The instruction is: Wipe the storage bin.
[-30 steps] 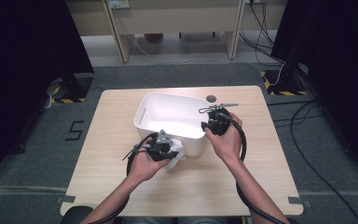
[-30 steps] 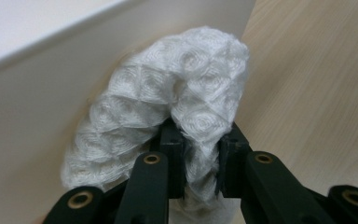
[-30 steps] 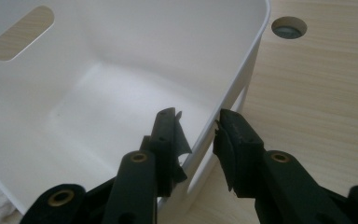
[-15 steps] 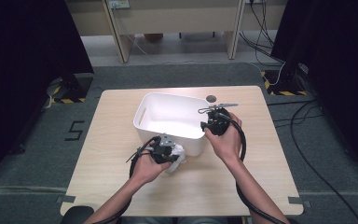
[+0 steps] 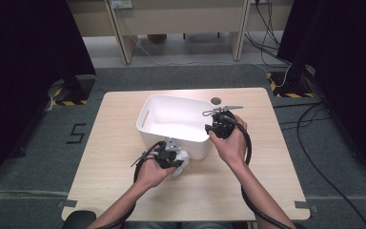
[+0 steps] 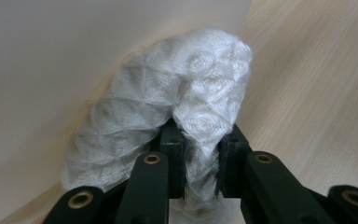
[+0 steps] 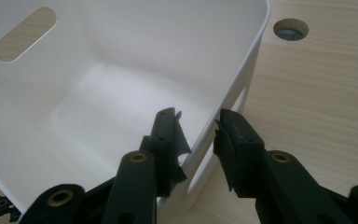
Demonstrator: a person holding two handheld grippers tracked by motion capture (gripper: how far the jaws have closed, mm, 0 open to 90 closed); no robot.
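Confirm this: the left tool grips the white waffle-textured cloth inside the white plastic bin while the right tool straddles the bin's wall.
Wrong on one count: the white waffle-textured cloth lies outside the white plastic bin, on the wooden table against its near wall, as the high view shows. The left tool does grip it; the right tool straddles the wall.

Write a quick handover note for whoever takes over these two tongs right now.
Left tongs: shut on the white cloth, on the table against the near wall of the white bin.
Right tongs: jaws straddle the bin's right rim, one inside and one outside; whether they press on it is unclear.
Done: cloth gripped.
Left: probably lift the cloth into the bin, which holds nothing yet.
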